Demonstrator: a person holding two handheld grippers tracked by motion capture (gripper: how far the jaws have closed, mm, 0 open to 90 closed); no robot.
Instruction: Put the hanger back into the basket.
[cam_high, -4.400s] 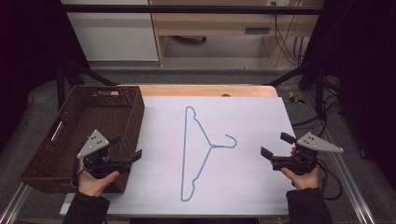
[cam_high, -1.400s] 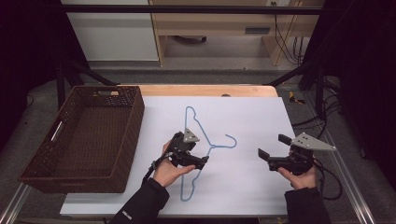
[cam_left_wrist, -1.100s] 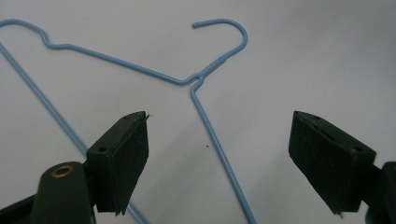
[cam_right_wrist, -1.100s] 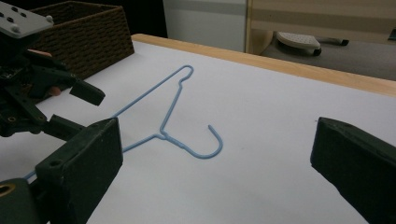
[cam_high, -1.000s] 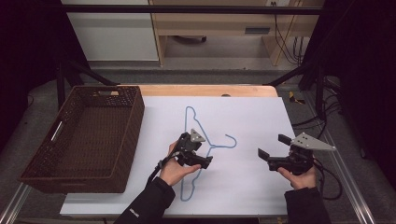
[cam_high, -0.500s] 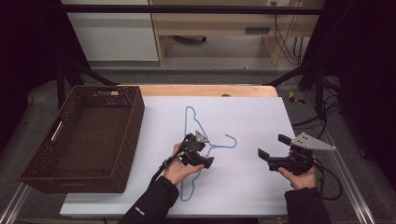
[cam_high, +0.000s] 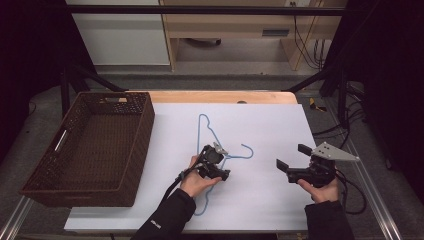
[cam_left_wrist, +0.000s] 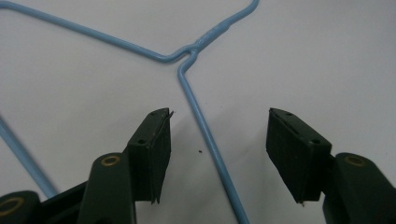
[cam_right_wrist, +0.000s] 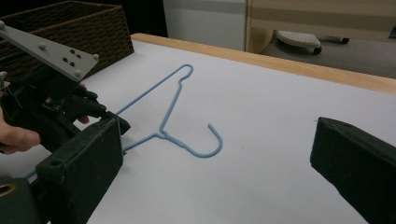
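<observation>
While the thin light-blue wire hanger lies flat mid-frame, the left gripper straddles its shoulder wire. Its jaws have just been closing, half-open, pads not touching it yet.

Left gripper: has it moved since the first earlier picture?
Yes. The left gripper has gone from beside the basket rightward to the blue hanger; its jaws, just closing, straddle the wire without touching.

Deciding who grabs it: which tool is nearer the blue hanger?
Left. The left tool straddles the blue hanger wire, pads not touching. The right tool sits apart, beyond the hook.
</observation>
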